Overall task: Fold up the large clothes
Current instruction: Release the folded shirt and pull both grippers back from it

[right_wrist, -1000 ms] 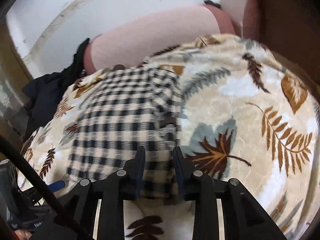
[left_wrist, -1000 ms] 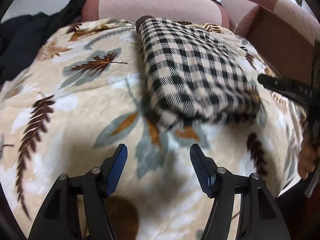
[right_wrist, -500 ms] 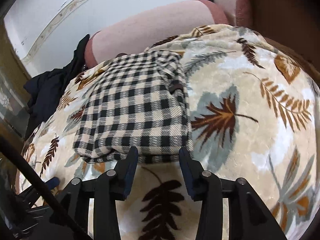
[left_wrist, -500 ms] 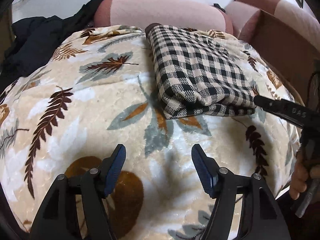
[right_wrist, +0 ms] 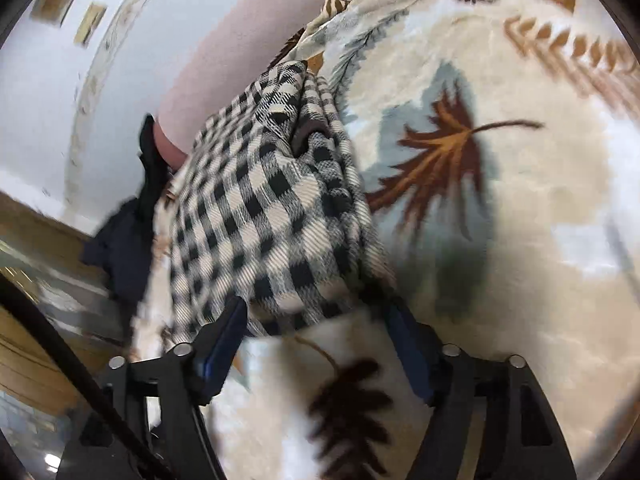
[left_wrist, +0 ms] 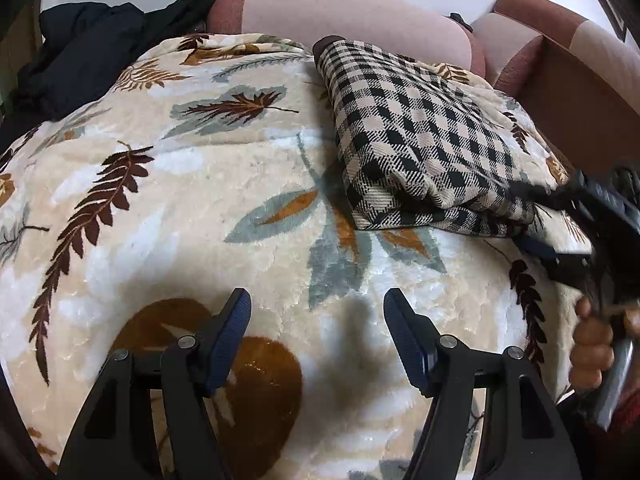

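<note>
A black-and-cream checked garment (left_wrist: 416,140) lies folded into a thick rectangle on a leaf-patterned blanket (left_wrist: 180,208). My left gripper (left_wrist: 318,320) is open and empty, hovering over the blanket well short of the garment. My right gripper (right_wrist: 316,320) is open, tilted, with its jaws on either side of the garment's near folded edge (right_wrist: 280,248). It also shows in the left wrist view (left_wrist: 536,224) at the garment's near right corner, one jaw above and one below the fold.
A pink sofa back (left_wrist: 352,12) runs behind the blanket, with a brown armrest (left_wrist: 580,92) on the right. A pile of dark clothes (left_wrist: 88,52) lies at the far left. A white wall (right_wrist: 60,100) stands behind.
My right gripper has opened wider, rolled sideways and moved in onto the garment's near edge. My left gripper has drawn back a little, still open.
</note>
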Demonstrator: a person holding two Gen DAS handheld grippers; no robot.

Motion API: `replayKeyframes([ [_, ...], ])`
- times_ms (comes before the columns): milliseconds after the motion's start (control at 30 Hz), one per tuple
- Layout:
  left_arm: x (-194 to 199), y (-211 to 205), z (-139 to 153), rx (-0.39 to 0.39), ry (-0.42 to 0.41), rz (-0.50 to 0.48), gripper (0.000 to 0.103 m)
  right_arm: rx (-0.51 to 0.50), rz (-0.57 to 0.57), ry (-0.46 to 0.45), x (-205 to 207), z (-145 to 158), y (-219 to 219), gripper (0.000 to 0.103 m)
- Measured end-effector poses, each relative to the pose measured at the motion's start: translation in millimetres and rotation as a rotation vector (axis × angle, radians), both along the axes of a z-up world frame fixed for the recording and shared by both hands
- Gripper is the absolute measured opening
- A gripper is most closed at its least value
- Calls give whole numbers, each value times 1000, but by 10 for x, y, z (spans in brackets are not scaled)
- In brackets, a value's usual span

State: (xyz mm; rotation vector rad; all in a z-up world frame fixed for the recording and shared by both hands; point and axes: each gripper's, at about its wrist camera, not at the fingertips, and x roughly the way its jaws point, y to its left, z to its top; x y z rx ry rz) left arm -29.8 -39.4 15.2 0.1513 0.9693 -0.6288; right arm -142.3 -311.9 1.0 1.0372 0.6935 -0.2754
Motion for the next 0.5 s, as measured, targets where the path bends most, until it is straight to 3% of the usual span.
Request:
replayKeyframes([
  [100,6,0,-21,3,-6,-1,68,18,15,-41,188,-12,-80,83],
  [133,14,0,-33,9,-8,1,68,11,30,-34,263,-17,-92,80],
  [200,34,6,-45,11,-10,6,68,-46,40,17,353,-2,-102,25],
  [367,46,-46,-74,30,-36,6,71,-176,44,72,409,152,-69,23],
  [433,41,-72,-89,36,-52,5,73,-202,41,98,416,149,-45,27],
  [500,24,-96,-108,44,-76,6,74,-197,5,107,349,136,-79,38],
])
